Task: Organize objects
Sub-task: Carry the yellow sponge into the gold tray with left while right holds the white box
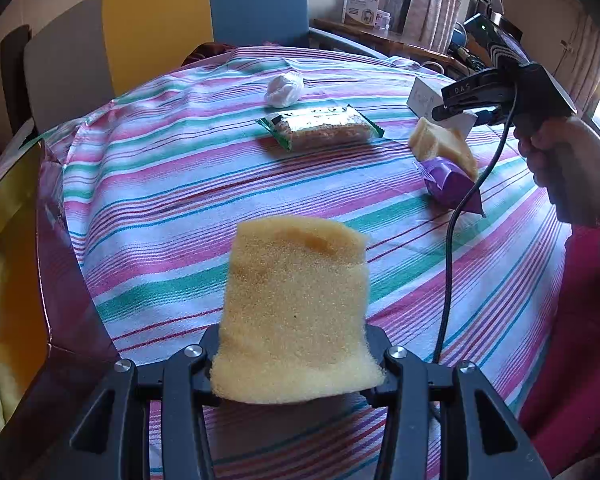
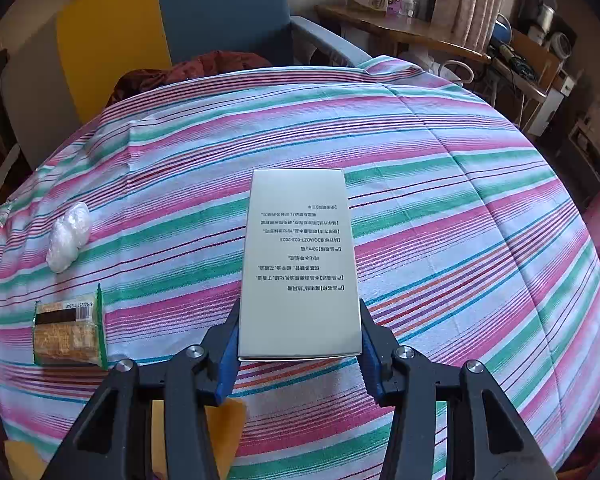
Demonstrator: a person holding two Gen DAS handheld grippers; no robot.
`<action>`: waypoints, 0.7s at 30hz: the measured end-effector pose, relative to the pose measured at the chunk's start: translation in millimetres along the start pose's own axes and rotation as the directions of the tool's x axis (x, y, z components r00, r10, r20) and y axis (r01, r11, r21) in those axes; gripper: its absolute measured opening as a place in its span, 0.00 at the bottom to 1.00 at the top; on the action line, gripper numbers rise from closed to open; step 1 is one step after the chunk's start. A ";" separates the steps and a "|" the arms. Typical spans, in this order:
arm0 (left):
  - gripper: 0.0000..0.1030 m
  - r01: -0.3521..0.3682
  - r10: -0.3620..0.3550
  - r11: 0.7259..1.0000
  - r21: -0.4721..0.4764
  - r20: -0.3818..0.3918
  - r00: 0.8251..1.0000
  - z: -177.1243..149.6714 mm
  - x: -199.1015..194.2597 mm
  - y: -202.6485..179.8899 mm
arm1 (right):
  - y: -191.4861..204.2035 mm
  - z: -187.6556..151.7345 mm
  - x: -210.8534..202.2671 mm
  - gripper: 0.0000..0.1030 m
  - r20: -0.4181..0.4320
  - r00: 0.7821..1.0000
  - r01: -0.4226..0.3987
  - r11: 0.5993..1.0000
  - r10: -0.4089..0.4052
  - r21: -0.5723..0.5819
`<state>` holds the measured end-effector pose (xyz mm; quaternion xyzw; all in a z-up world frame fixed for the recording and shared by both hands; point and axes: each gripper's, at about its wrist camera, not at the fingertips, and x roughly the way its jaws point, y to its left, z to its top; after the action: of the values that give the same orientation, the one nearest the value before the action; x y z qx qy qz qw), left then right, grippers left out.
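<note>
**Stock in hand: 2 items on the striped tablecloth (image 2: 460, 184)**

Item 1: yellow foam sponge block (image 1: 296, 304), pinched at its near end in the left gripper (image 1: 296, 376); soft, light, squashes under the pads, likely droops if held by an edge.

Item 2: pale rectangular printed carton (image 2: 300, 264), clamped at its near end between the right gripper (image 2: 300, 336) pads; stiff, light, smooth-faced, probably slippery

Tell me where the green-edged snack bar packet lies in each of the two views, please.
Left wrist view: the snack bar packet lies upper middle on the striped tablecloth, just below the white crumpled plastic wad.
Right wrist view: the packet lies at the lower left, below the same wad.
Shared landmark: the blue chair back behind the table.
</note>
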<state>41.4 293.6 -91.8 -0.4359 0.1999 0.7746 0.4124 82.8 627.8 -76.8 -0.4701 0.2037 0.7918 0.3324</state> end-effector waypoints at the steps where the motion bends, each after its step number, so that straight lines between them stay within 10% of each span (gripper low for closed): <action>1: 0.46 -0.002 0.002 1.000 0.003 0.003 1.000 -0.8 -0.4 -0.2 | -0.2 -0.2 0.1 0.49 0.001 1.000 0.001 1.000 -0.001 0.000; 21: 0.44 -0.103 0.114 0.992 -0.079 0.150 0.982 10.2 -77.8 17.0 | 4.7 -2.8 0.1 0.49 0.018 0.999 0.028 0.999 -0.027 -0.043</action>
<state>44.1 254.4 -21.8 -0.3774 0.1632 0.8340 0.3680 81.1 622.8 -78.2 -0.4730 0.1772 0.7955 0.3347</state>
